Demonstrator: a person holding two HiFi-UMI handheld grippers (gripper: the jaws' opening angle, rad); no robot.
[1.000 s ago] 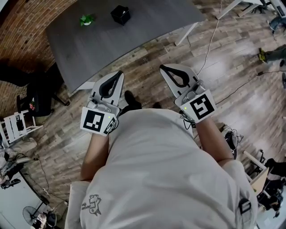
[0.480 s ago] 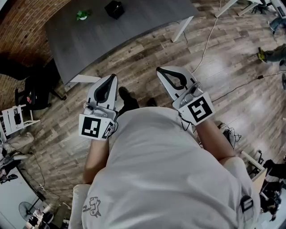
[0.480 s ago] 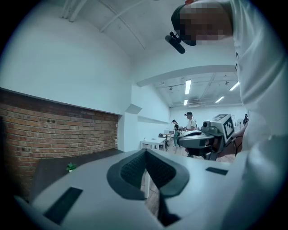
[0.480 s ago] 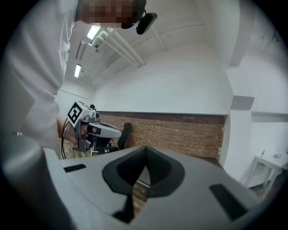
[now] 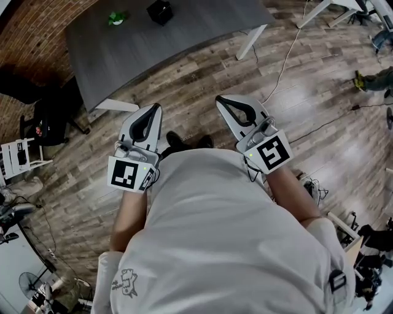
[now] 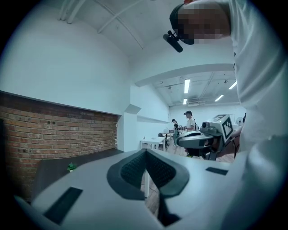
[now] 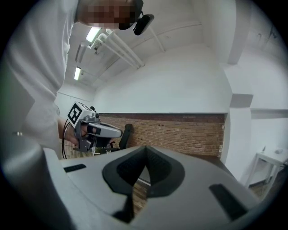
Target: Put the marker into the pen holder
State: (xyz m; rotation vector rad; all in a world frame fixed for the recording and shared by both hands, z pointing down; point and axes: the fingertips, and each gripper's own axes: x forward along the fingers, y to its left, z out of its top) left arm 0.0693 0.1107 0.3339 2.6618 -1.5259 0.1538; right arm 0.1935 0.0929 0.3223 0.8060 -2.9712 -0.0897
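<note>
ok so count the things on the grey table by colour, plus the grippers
green: 1, the small green thing on the grey table
black: 1, the black holder on the same table
grippers: 2, the left gripper and the right gripper, both shut and empty, over the floor
total: 4

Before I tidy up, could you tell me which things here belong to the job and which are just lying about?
Job: black pen holder, small green item (possibly the marker), grey table, left gripper, right gripper, both shut and empty.
Lying about: black chair, floor cable, white rack.
</note>
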